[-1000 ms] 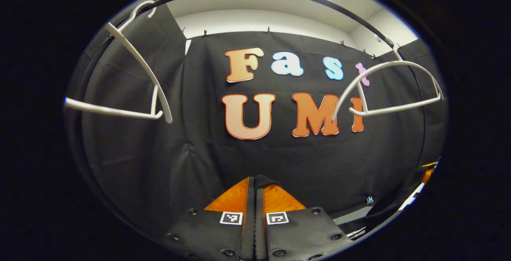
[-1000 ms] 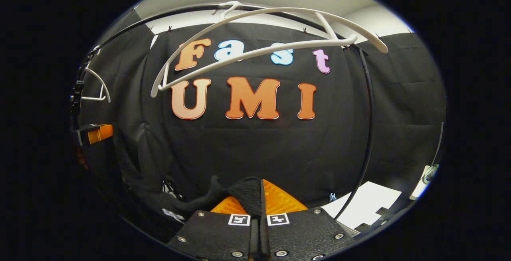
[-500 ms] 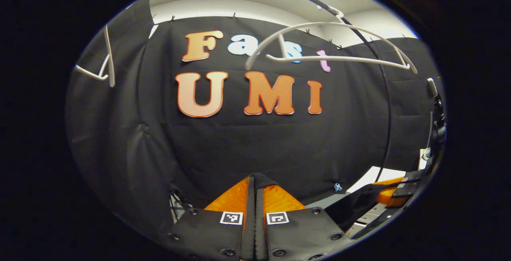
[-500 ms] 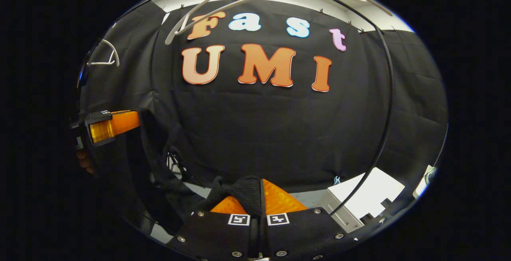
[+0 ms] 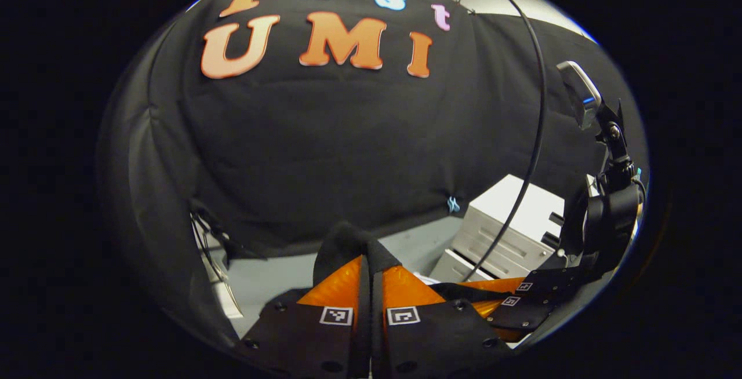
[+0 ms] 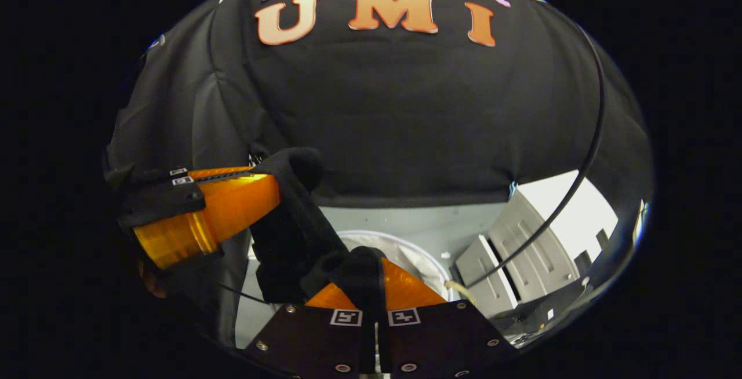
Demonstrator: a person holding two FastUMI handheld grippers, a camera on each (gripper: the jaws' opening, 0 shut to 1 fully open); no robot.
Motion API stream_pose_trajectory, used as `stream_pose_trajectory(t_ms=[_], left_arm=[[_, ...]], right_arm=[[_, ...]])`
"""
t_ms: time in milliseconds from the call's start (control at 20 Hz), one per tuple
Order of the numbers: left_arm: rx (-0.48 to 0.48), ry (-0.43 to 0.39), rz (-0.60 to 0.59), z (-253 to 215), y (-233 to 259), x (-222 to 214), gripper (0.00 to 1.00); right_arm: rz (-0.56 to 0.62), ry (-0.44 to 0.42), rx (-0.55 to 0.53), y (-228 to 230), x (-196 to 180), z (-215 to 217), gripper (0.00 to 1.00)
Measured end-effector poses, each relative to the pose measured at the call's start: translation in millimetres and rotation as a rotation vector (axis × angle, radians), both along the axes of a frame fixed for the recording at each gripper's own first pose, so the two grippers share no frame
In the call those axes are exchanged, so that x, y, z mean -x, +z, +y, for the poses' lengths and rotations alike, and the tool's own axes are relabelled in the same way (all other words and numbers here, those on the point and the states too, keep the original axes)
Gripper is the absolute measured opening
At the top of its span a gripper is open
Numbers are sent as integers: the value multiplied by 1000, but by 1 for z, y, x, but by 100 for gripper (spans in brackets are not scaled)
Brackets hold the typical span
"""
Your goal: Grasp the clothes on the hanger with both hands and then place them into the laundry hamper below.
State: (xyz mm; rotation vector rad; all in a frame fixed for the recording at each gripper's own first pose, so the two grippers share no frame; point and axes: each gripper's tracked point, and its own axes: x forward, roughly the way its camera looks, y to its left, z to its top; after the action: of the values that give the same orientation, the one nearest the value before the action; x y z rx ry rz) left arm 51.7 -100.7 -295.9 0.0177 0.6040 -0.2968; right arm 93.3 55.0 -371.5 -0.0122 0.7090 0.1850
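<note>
My left gripper [image 5: 371,263] has its orange fingers pressed together on a fold of the black garment [image 5: 342,243], which bunches up just above the tips. My right gripper [image 6: 377,274] is likewise clamped on the same dark cloth, pinched between its two fingers. In the right gripper view the garment stretches up and left from my right gripper to the left one, hanging slack between them. Below it, past the right fingers, I see the white rim of the hamper [image 6: 406,251]. A white drawer cabinet [image 6: 522,263] stands near on the floor.
</note>
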Motion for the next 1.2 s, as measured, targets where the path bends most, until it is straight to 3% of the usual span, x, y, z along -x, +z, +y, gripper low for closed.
stream_pose_trajectory(t_ms=[250,550,750,1000,1050,1200], left_arm=[[-20,18,190,7,-84,31,8],[-36,65,384,21,-170,60,8],[-40,82,483,38,-195,83,8],[-31,90,499,43,-205,84,8],[-32,96,499,45,-205,82,8],[-33,103,503,51,-204,85,15]], right_arm=[[162,-27,24,-82,26,-8,2],[276,-55,41,-144,35,-22,2],[300,-46,11,-158,41,-20,5],[290,-59,4,-155,32,-24,10],[290,-59,4,-156,32,-27,11],[287,-62,8,-156,33,-29,33]])
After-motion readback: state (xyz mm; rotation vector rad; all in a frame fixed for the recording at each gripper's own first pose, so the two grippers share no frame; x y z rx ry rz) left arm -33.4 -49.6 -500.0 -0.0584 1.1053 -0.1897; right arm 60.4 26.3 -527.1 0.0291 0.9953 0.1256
